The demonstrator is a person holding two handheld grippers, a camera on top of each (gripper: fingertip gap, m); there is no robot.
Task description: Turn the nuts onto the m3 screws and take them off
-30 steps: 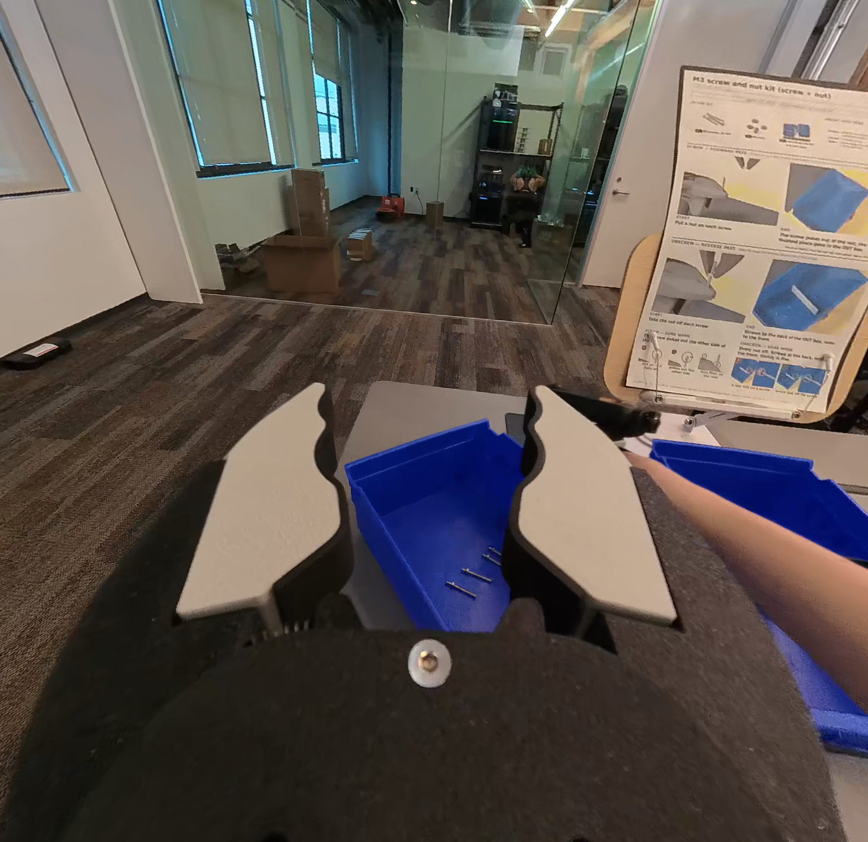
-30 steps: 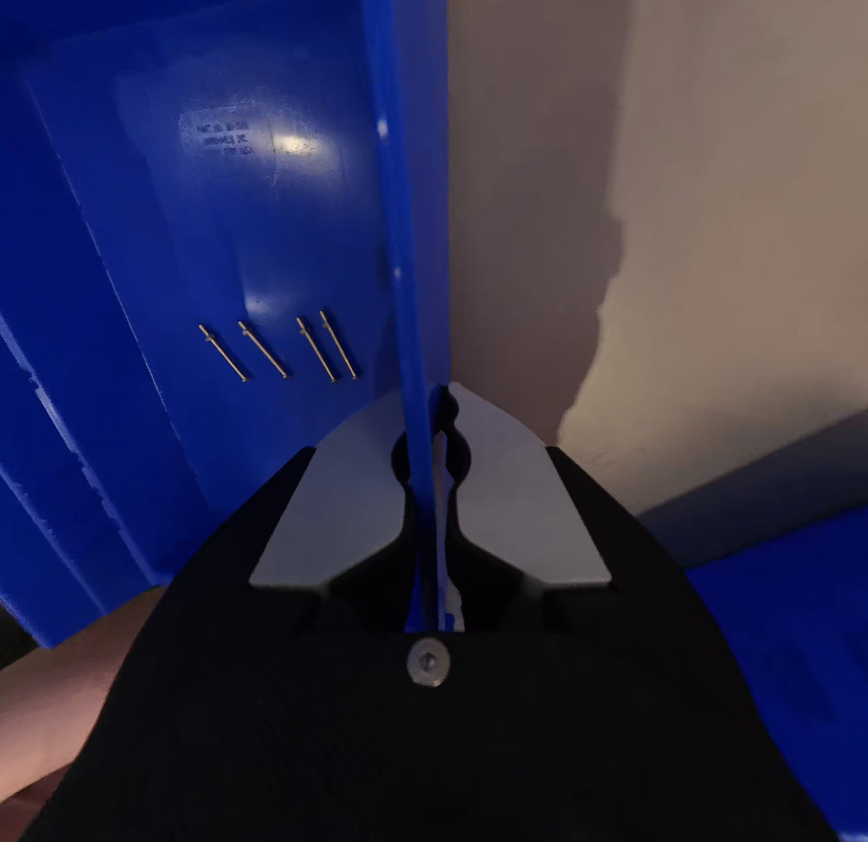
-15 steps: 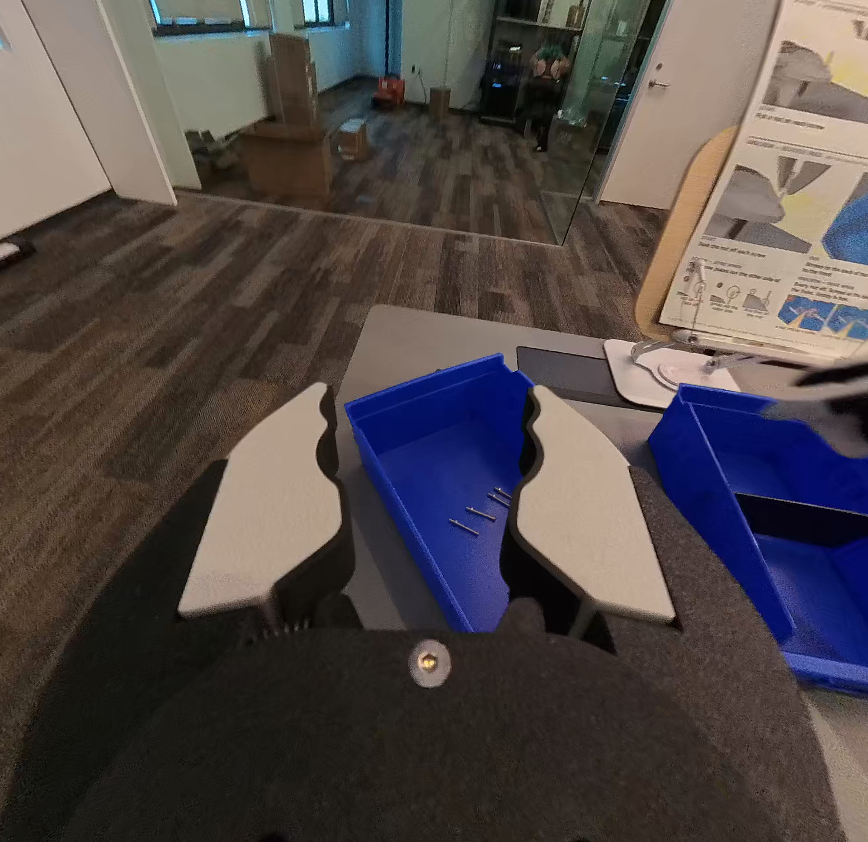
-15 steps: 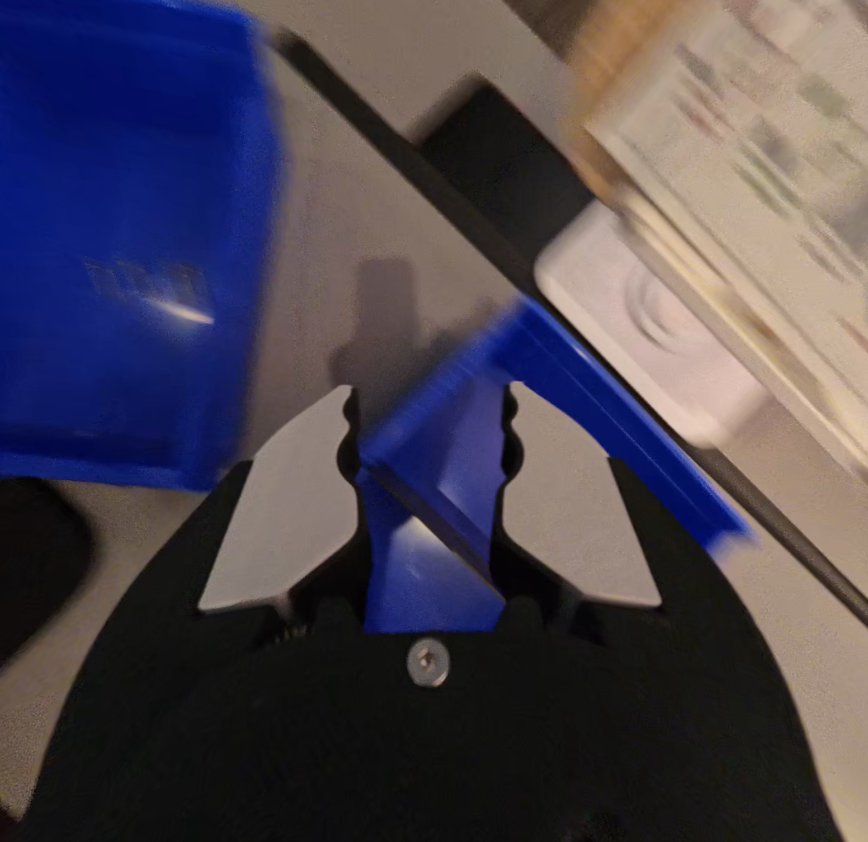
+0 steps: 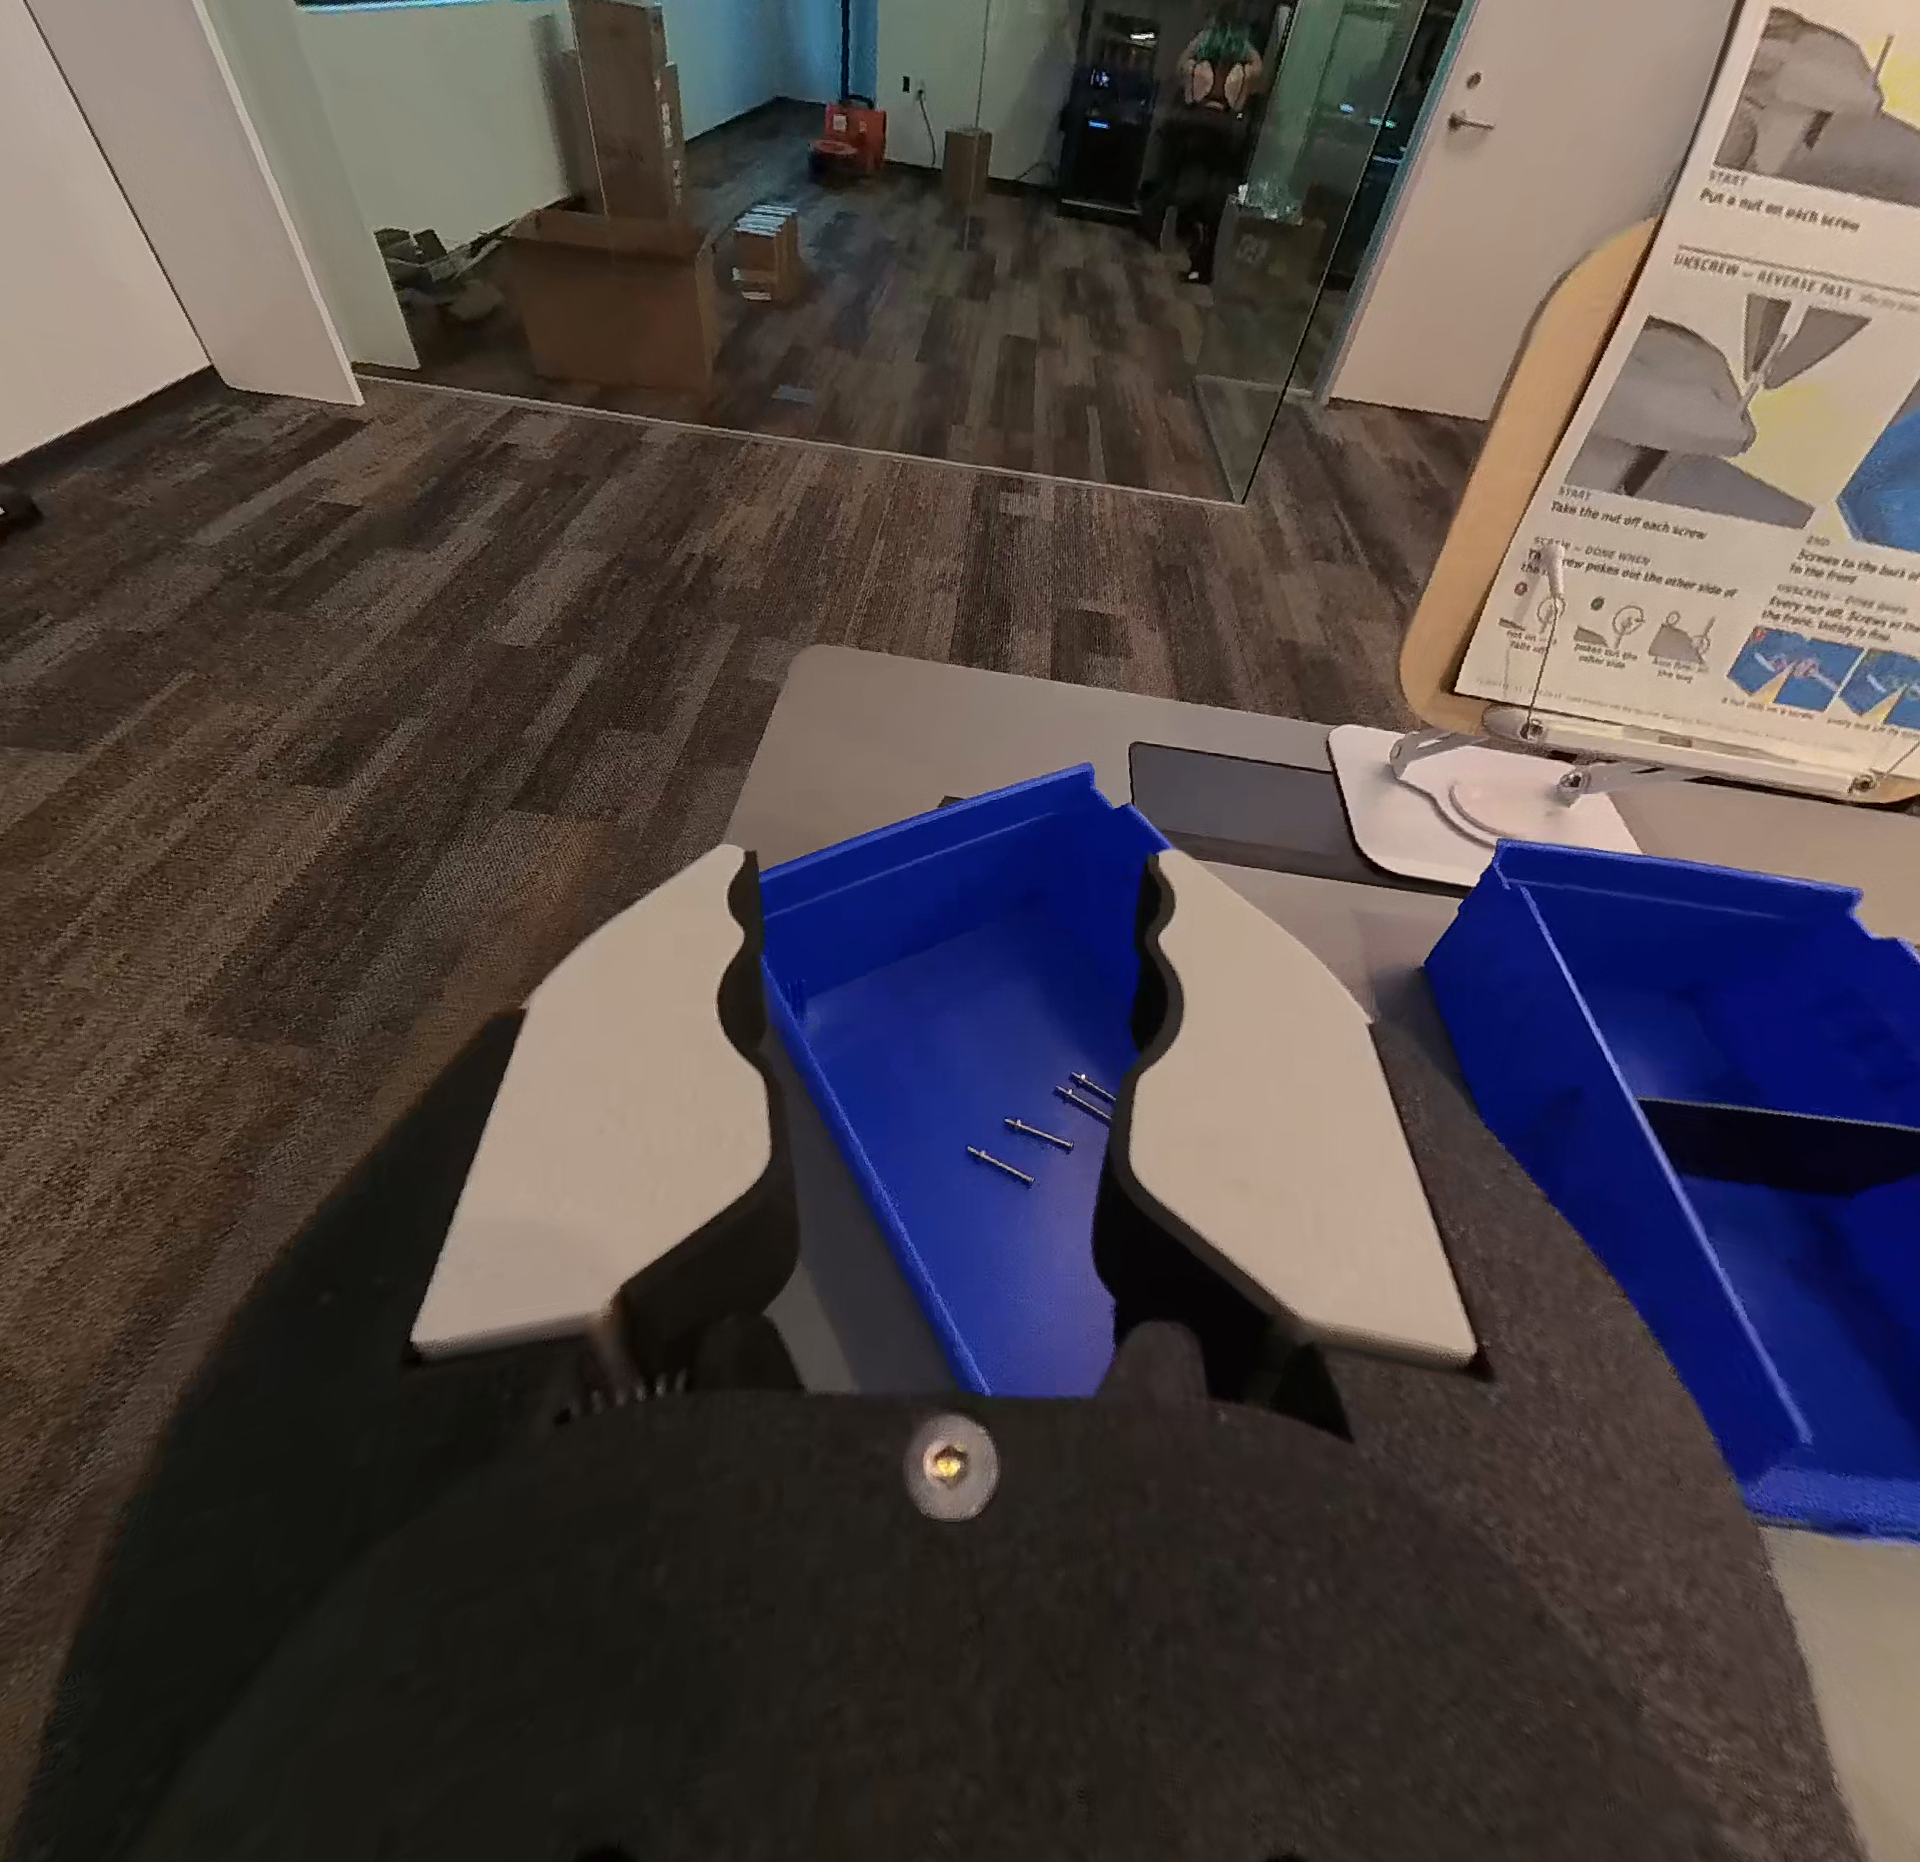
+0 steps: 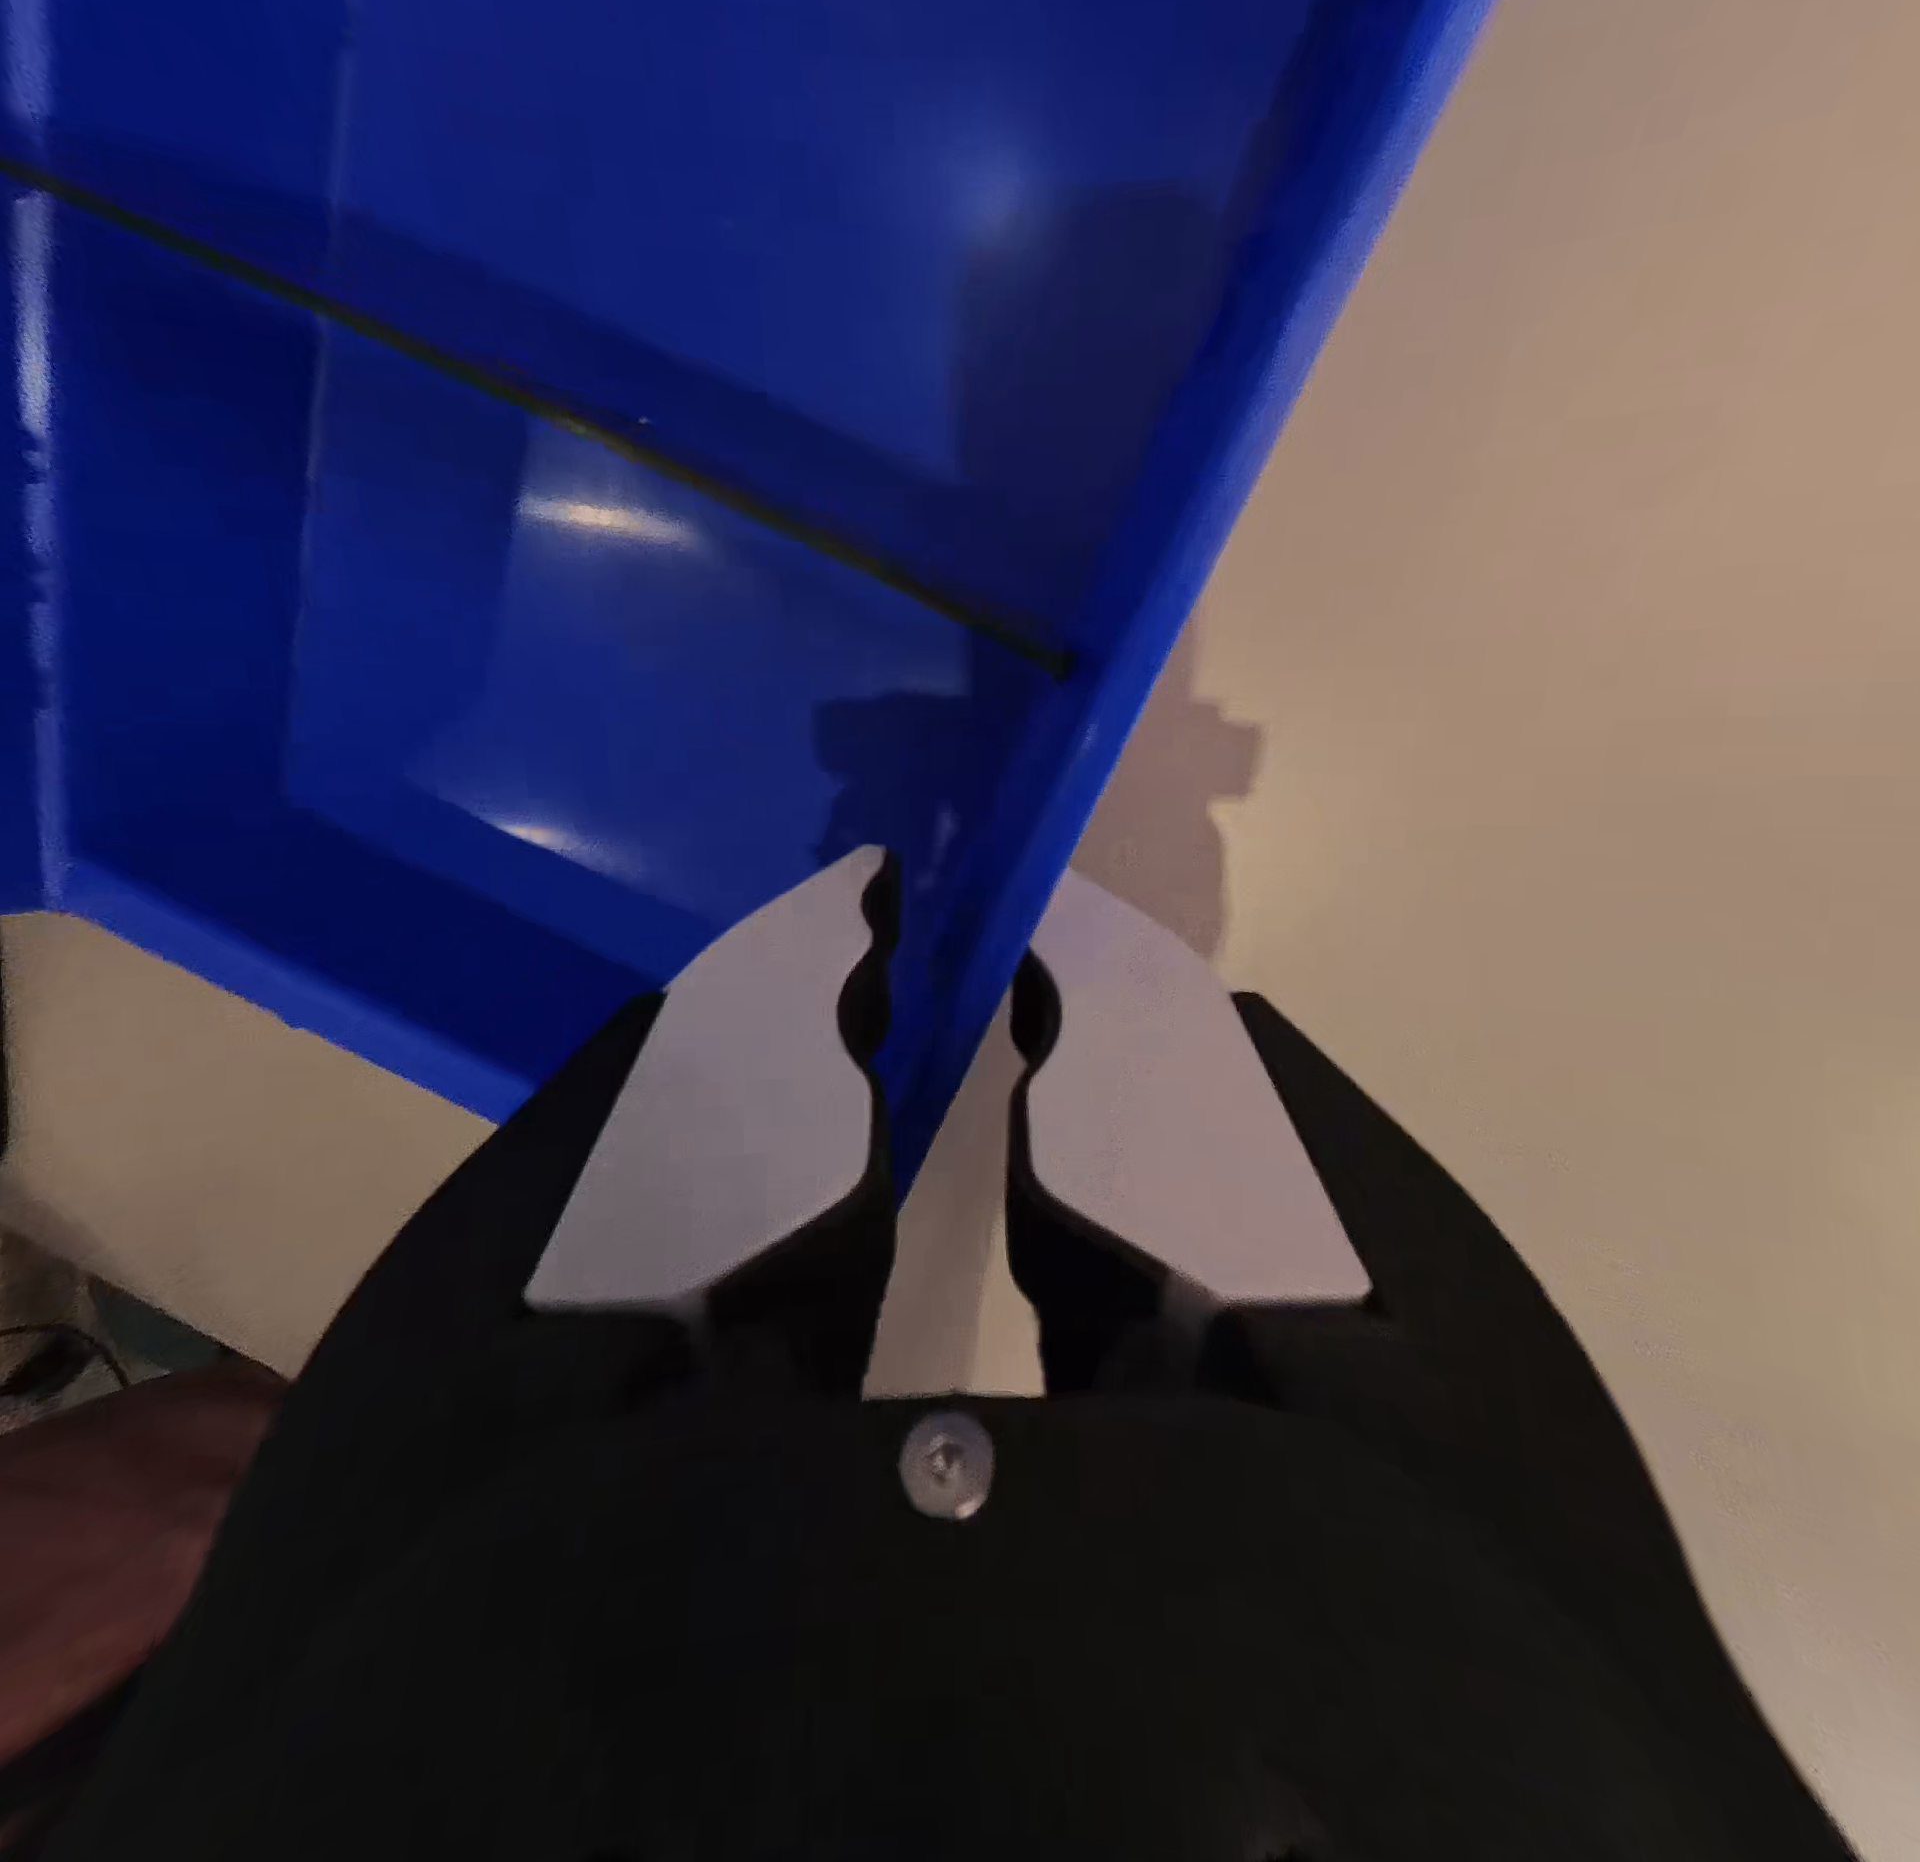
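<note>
Screws (image 5: 1044, 1126): 4 lie loose on the floor of the blue bin (image 5: 935, 981) directly ahead of your left gripper (image 5: 943, 913), seen between its fingers. Your left gripper is spread wide and holds nothing; its 2 grey fingers (image 5: 623, 1116) frame that bin from above without touching it.

Only the left wrist view shows these screws, the grey table (image 5: 935, 721) under the bins, and the wider room. To the right of your left gripper sits a second blue bin (image 5: 1662, 1064), well apart from the first, with a dark divider (image 5: 1787, 1147) across it. Beyond it stands an illustrated instruction sheet (image 5: 1745, 441) on a white stand base (image 5: 1455, 804). No nuts can be made out in either view.

Only the right wrist view shows your right gripper (image 6: 951, 872). Its jaws are nearly closed, with the side wall of the divided blue bin (image 6: 1049, 877) passing between them; the left finger is inside the bin, the right finger outside. Motion blur prevents you from confirming whether the pads actually press on the wall. The divider (image 6: 582, 430) runs across the bin ahead of the fingertips. Neither compartment shows any contents in this view.
</note>
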